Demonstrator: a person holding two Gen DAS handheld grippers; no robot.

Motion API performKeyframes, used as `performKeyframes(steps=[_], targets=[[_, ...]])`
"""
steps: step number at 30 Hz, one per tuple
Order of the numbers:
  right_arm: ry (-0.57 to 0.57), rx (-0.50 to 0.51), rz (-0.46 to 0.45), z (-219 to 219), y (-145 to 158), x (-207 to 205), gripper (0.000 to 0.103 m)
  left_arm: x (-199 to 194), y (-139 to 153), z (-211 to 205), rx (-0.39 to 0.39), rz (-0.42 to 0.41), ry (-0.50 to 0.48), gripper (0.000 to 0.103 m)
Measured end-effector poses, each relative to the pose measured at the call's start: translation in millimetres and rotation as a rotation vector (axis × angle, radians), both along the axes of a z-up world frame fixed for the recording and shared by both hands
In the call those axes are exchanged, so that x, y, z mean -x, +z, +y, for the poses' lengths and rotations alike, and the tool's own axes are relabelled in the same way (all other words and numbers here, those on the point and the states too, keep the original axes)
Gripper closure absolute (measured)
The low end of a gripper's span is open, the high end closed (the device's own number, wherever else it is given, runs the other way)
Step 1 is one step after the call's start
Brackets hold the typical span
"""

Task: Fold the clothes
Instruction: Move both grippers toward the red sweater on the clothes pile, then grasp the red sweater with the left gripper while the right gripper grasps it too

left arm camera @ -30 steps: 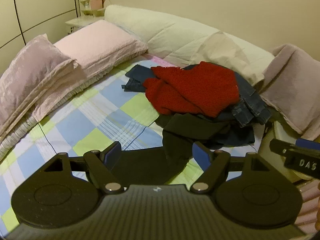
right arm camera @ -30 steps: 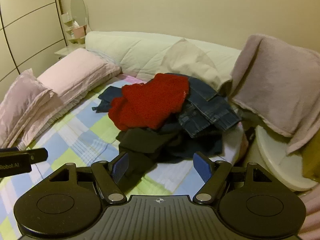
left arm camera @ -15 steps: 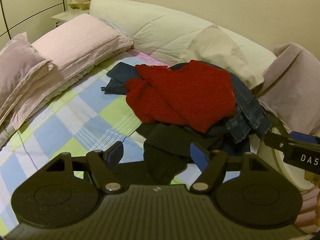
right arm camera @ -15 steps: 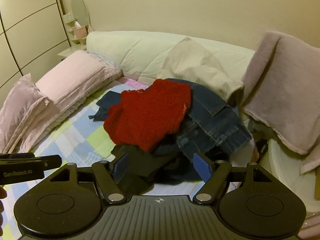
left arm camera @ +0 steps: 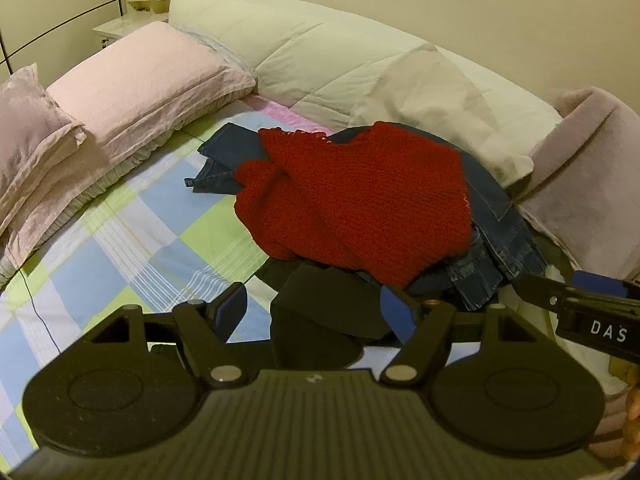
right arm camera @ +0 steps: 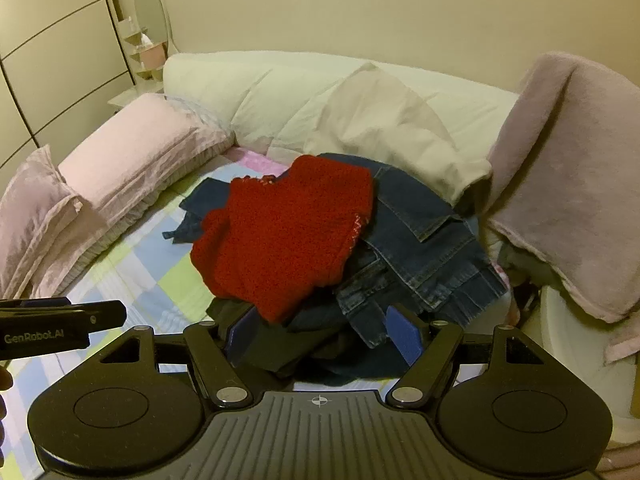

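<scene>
Clothes pile mid-frame on the bed (left arm camera: 132,240): red sweater (left arm camera: 360,200) on top of jeans (right arm camera: 424,248), dark garment (left arm camera: 320,320) lowest. Left gripper (left arm camera: 312,312) and right gripper (right arm camera: 320,332) both spread, empty, angled down at the near edge, probably to grab the pile

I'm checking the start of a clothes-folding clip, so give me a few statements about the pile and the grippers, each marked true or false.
1. The red knitted sweater lies on top of the pile. True.
2. The blue jeans are neatly folded beside the pile. False: they lie crumpled, partly under the sweater.
3. The left gripper is open and holds nothing. True.
4. The right gripper is clamped on the sweater. False: its jaws stand apart, empty.
5. A dark garment lies at the near edge of the pile. True.
6. The bedsheet is plain white. False: it is checked in blue, green and white.
</scene>
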State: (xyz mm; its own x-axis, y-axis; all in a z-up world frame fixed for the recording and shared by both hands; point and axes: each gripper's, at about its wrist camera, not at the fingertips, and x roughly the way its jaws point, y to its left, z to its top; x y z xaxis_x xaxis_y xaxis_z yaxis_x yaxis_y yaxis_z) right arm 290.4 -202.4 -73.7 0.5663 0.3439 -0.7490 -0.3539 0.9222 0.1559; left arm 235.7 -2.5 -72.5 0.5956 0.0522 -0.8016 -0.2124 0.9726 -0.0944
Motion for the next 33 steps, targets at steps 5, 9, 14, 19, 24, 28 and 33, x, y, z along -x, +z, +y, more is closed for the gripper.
performKeyframes(steps=[5,9,14,19,24,28,33], targets=[[-0.014,-0.076,0.078,-8,-15,-21,0.029,-10,-19,8,0.07,-0.001,0.018,0.039],[-0.013,-0.108,0.098,-14,-26,-36,0.029,-21,-36,11,0.12,0.013,0.034,0.039],[-0.029,-0.18,0.131,-22,-40,-58,0.029,-37,-59,11,0.17,0.02,0.04,0.039],[-0.08,-0.282,0.204,-33,-60,-87,0.03,-58,-88,9,0.255,0.031,0.059,0.039],[-0.135,-0.355,0.282,-42,-83,-117,0.044,-78,-116,12,0.383,0.037,0.104,0.039],[-0.169,-0.423,0.336,-47,-97,-135,0.044,-94,-134,17,0.454,0.04,0.149,0.039],[-0.165,-0.453,0.368,-48,-110,-152,0.044,-114,-156,24,0.558,0.049,0.215,0.039]])
